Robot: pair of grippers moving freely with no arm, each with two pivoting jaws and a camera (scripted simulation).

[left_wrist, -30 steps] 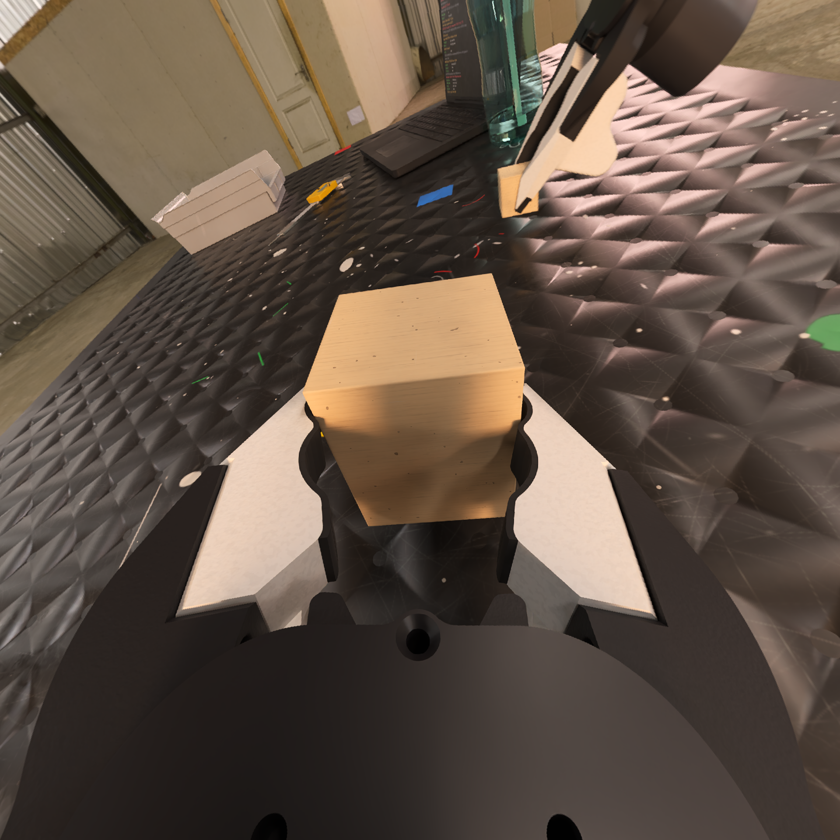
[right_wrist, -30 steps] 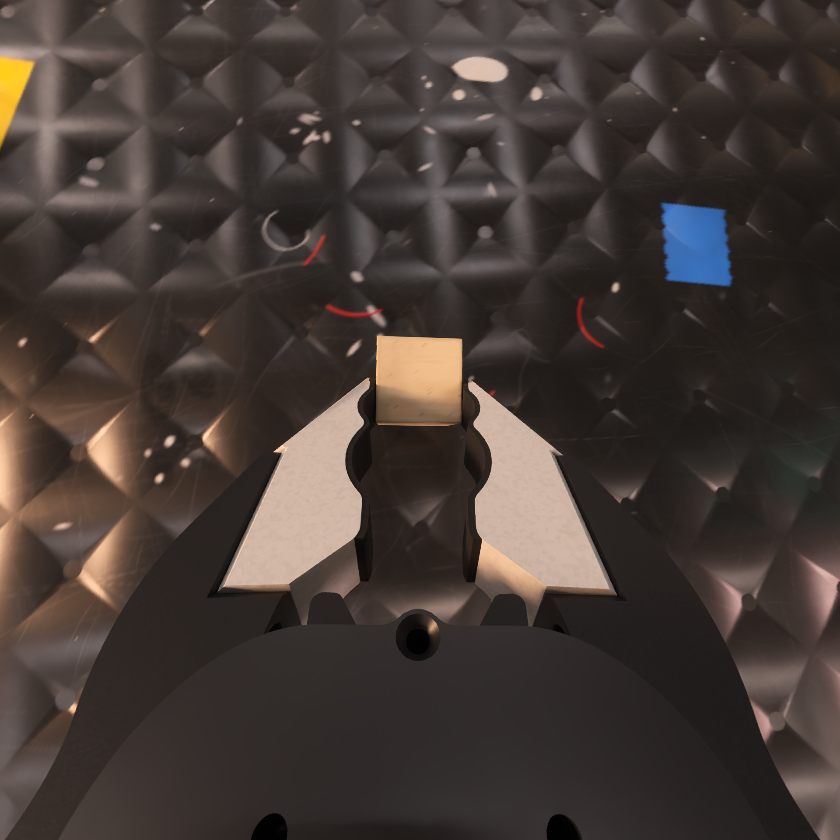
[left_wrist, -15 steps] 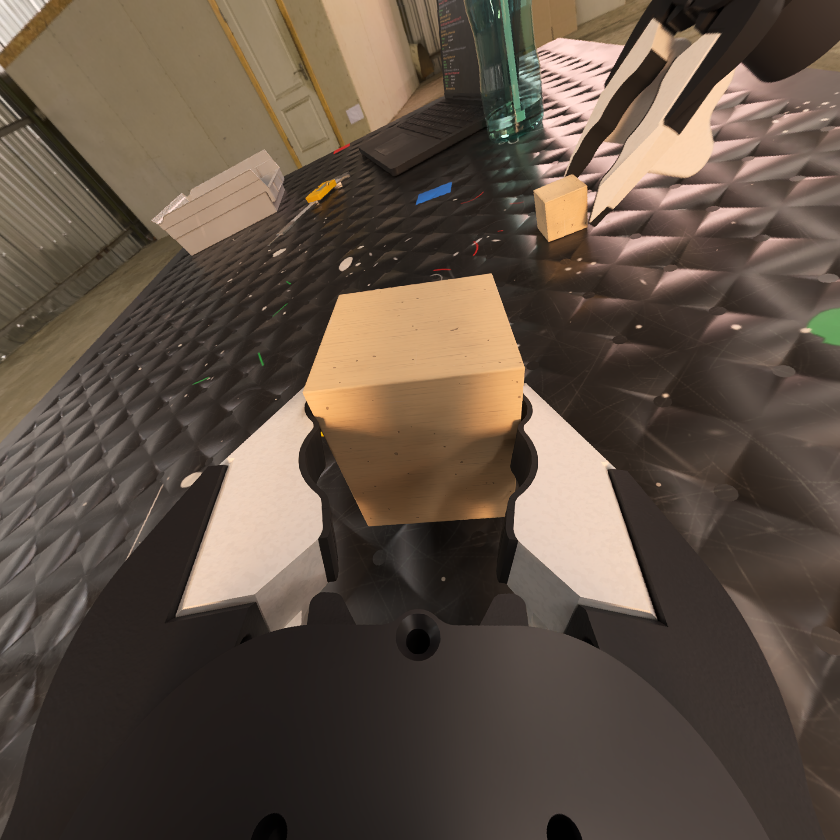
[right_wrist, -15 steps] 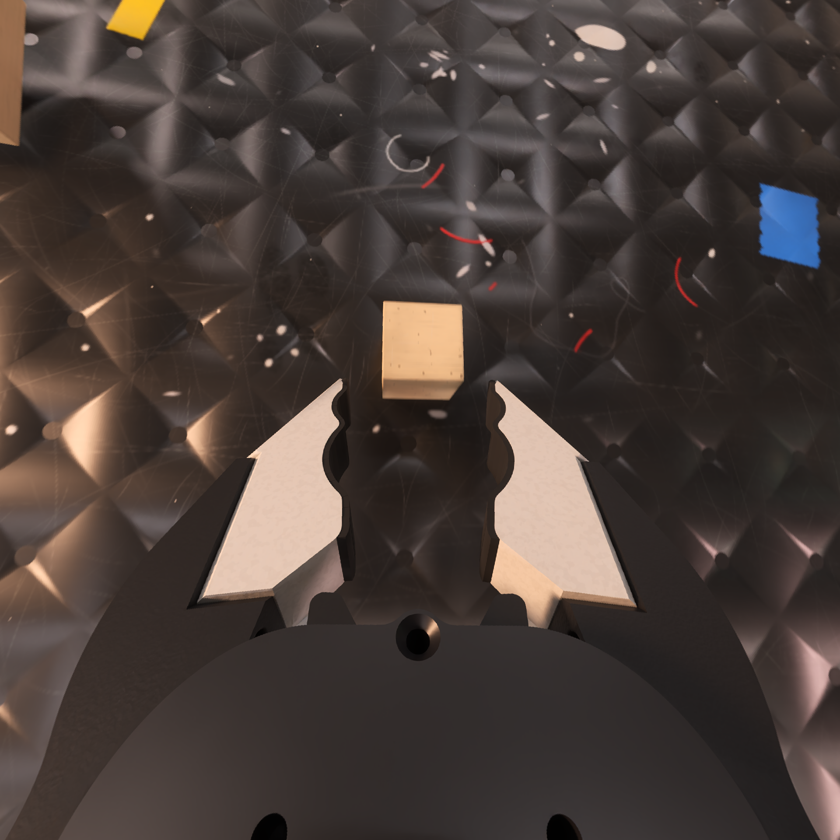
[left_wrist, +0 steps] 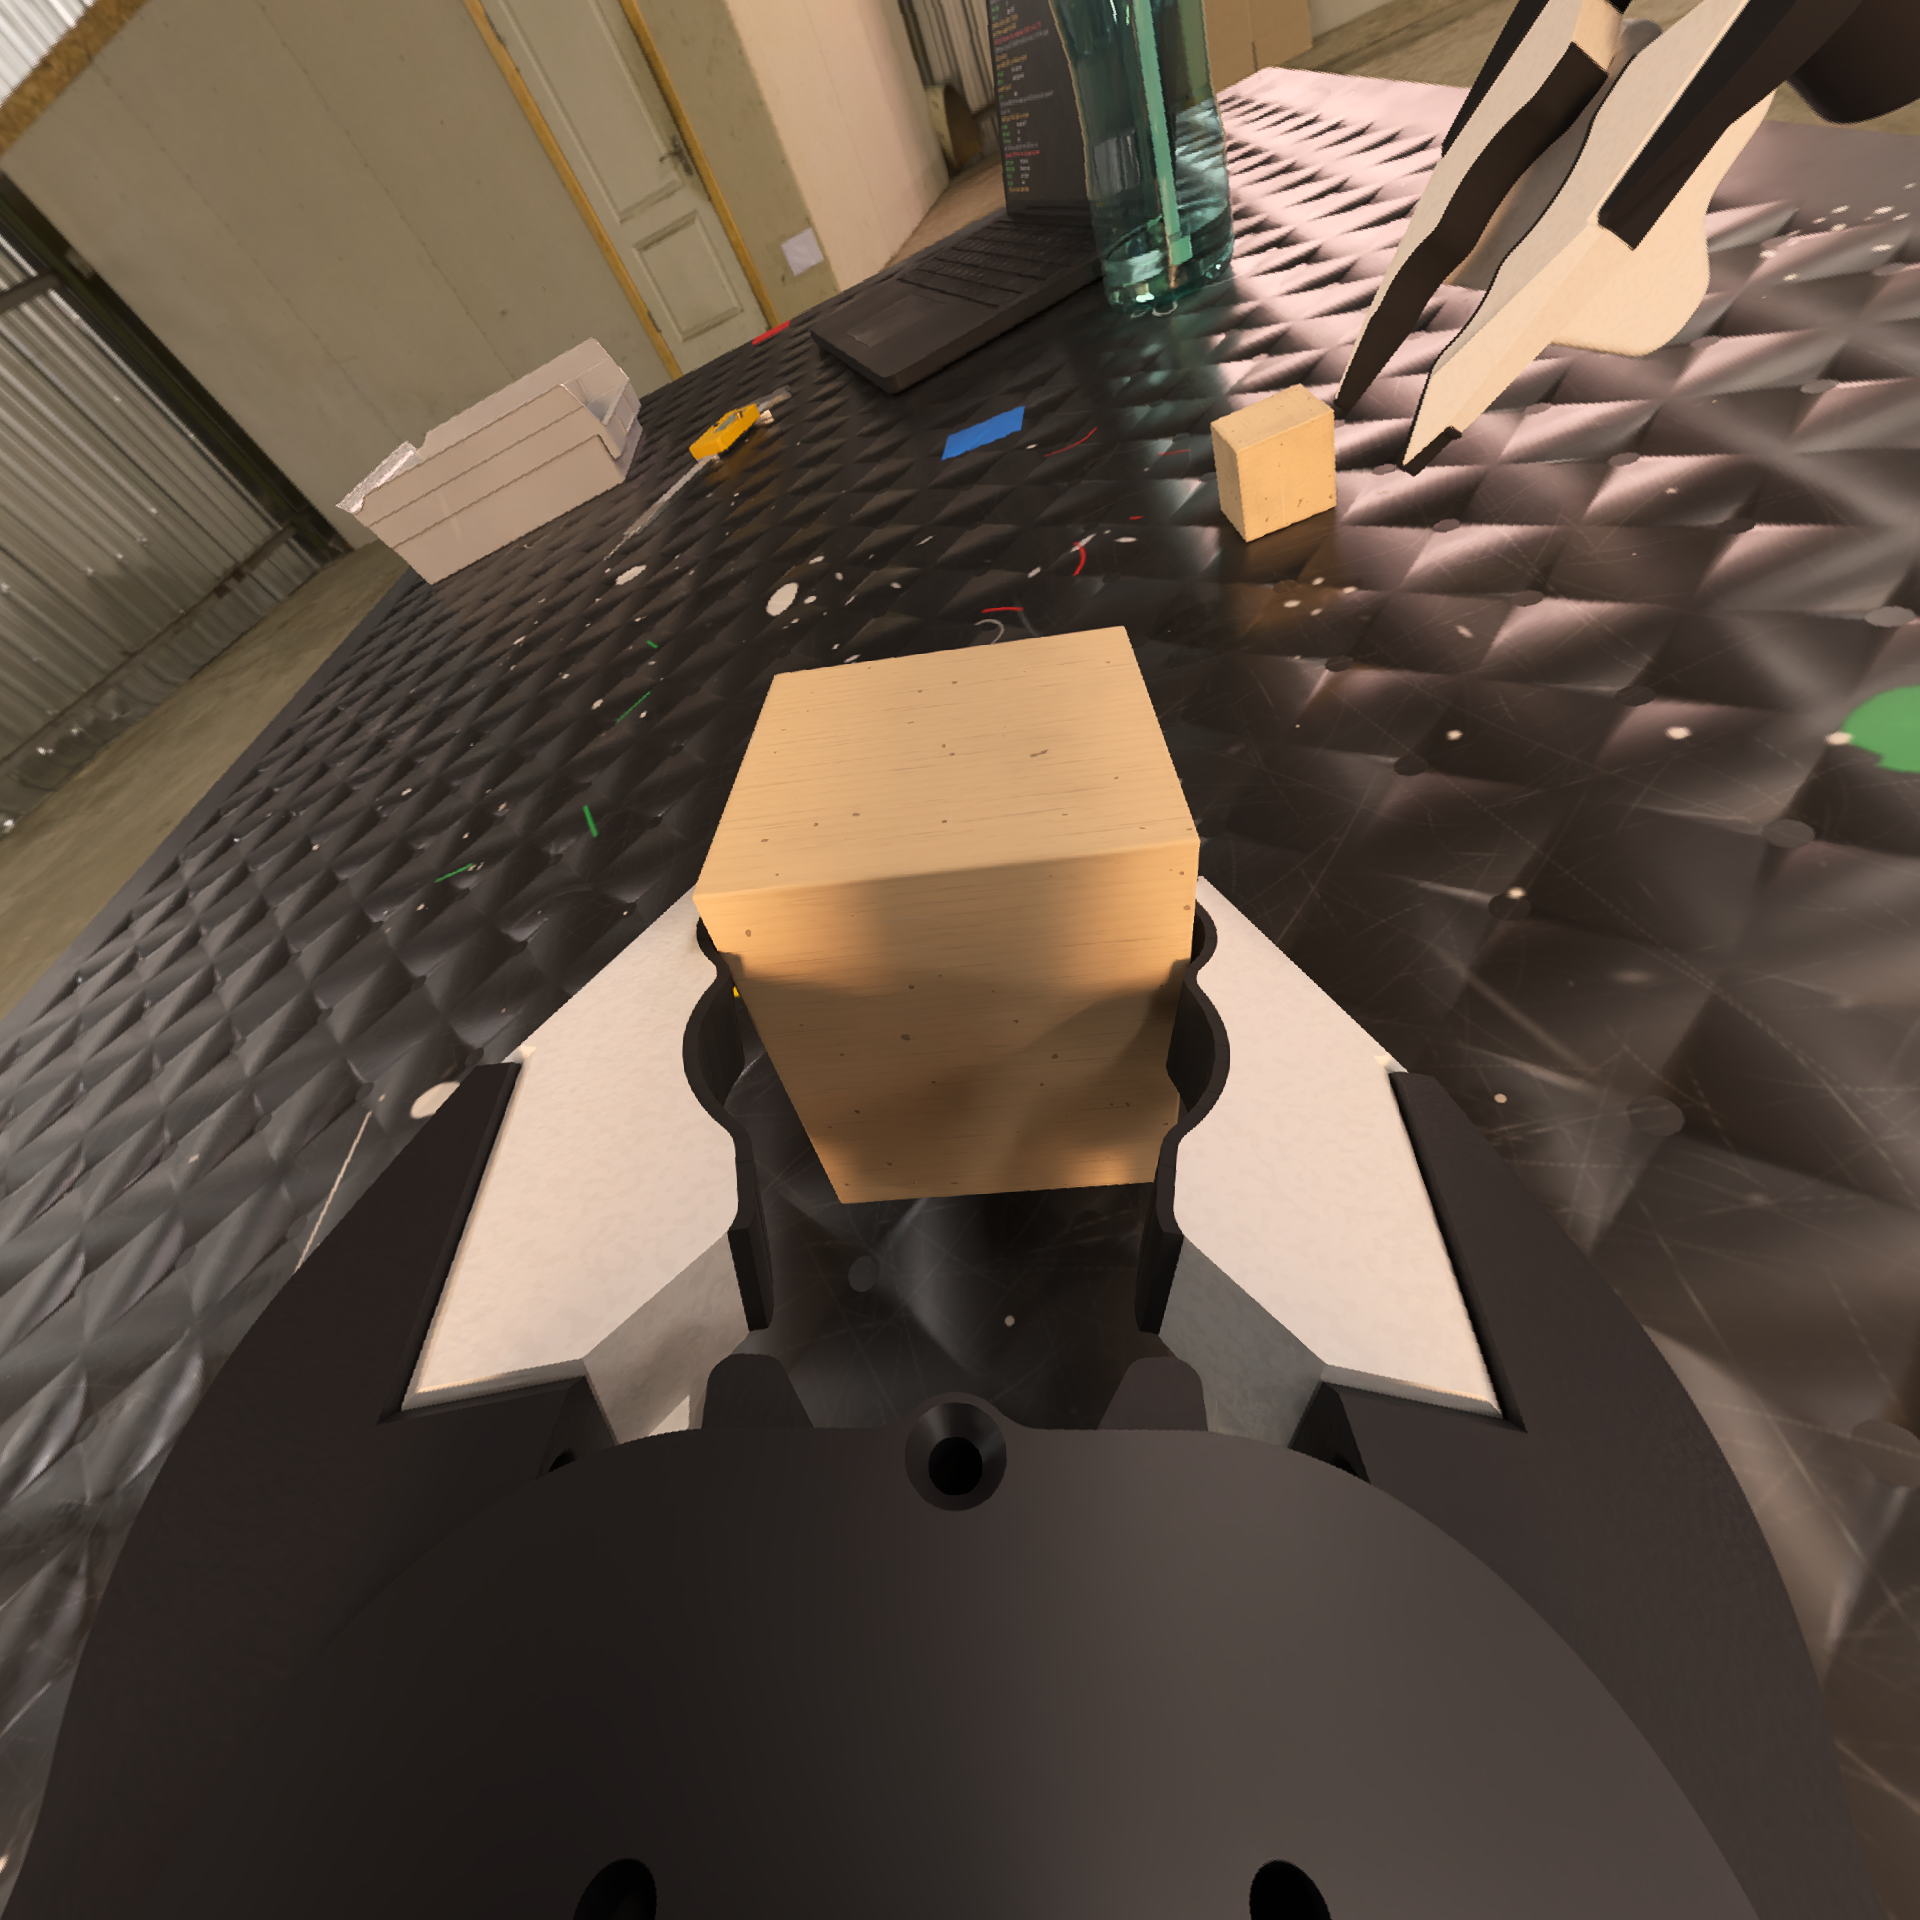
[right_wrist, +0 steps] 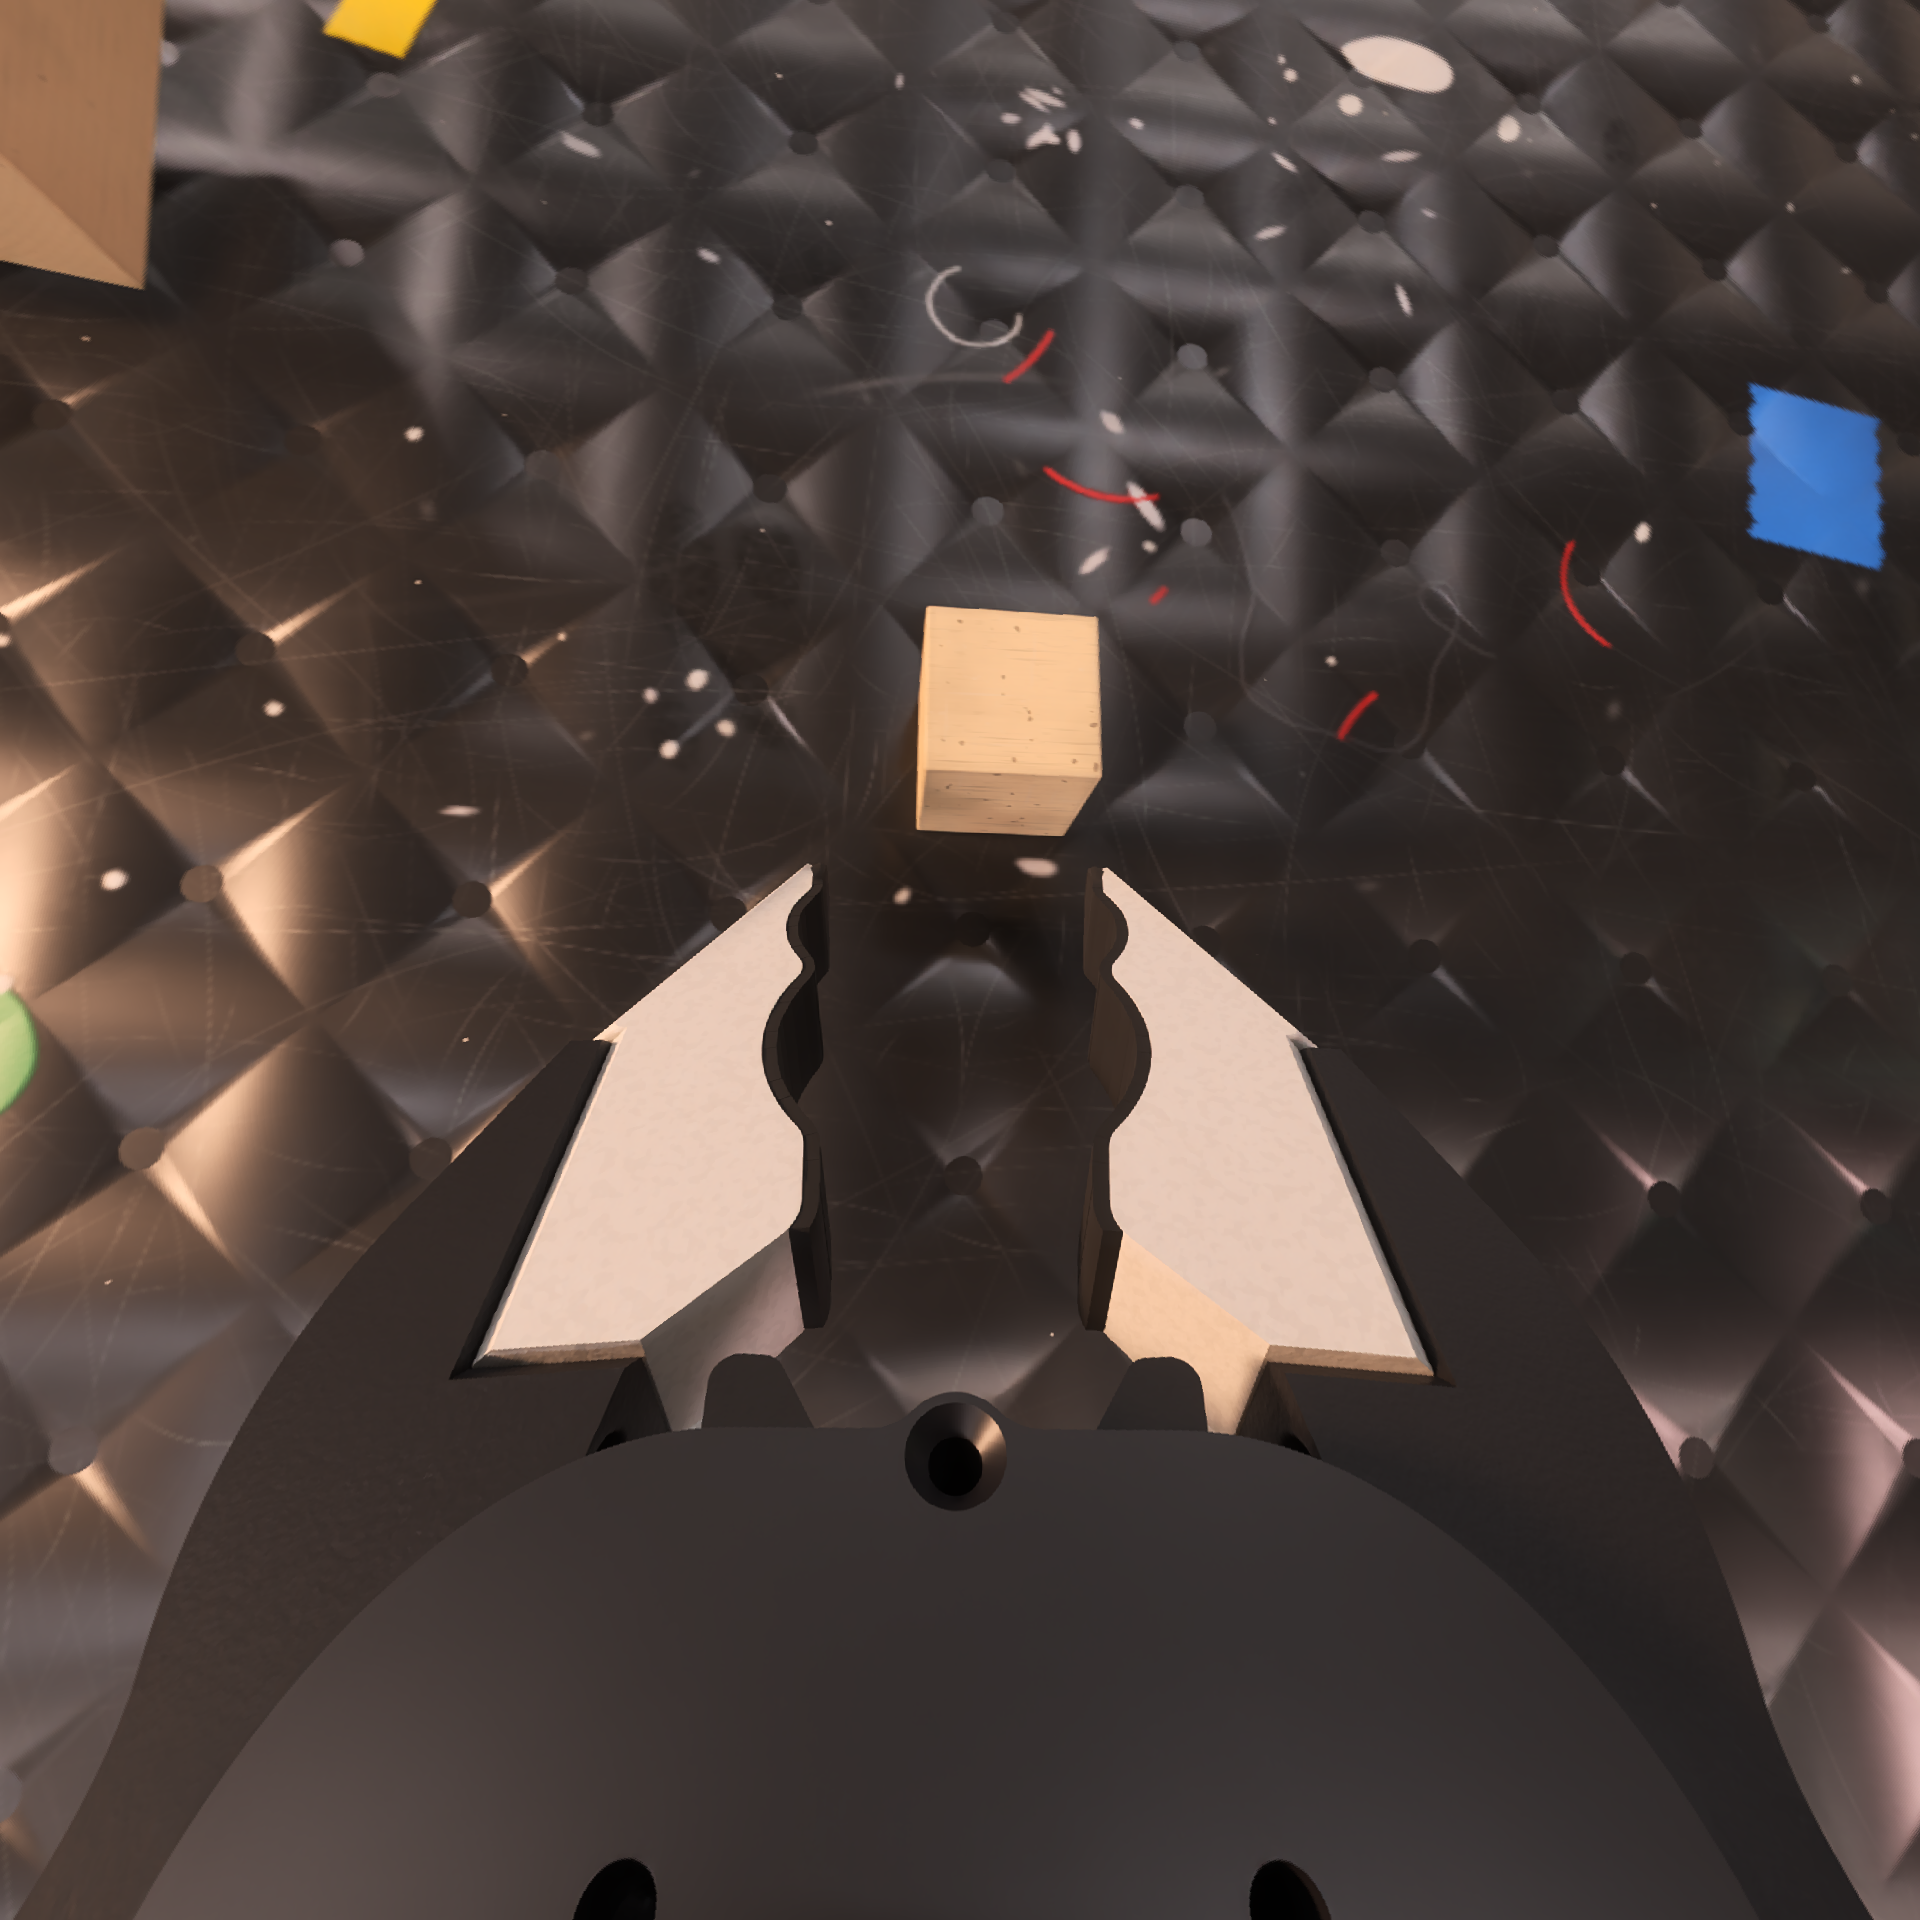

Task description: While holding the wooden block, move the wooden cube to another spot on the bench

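My left gripper (left_wrist: 951, 935) is shut on the large wooden block (left_wrist: 951, 894), which sits between its two fingers above the dark bench (left_wrist: 1558, 1039). The small wooden cube (right_wrist: 1006, 719) rests on the bench just beyond my right gripper (right_wrist: 956, 883), which is open and empty, with a gap between fingertips and cube. In the left wrist view the cube (left_wrist: 1276, 460) lies at the far right of the bench, with the right gripper (left_wrist: 1392, 431) raised beside it. A corner of the large block (right_wrist: 73, 135) shows at the right wrist view's top left.
A clear bottle (left_wrist: 1153, 156) and a dark laptop (left_wrist: 956, 301) stand at the bench's far end. A white box (left_wrist: 499, 468) and a yellow tool (left_wrist: 724, 431) lie far left. Blue tape (right_wrist: 1813, 478), a green patch (left_wrist: 1886, 727) and red marks lie on the surface.
My right gripper opened, let go of the small cube onto the bench, and drew back and up from it. My left gripper and the large block have not moved.
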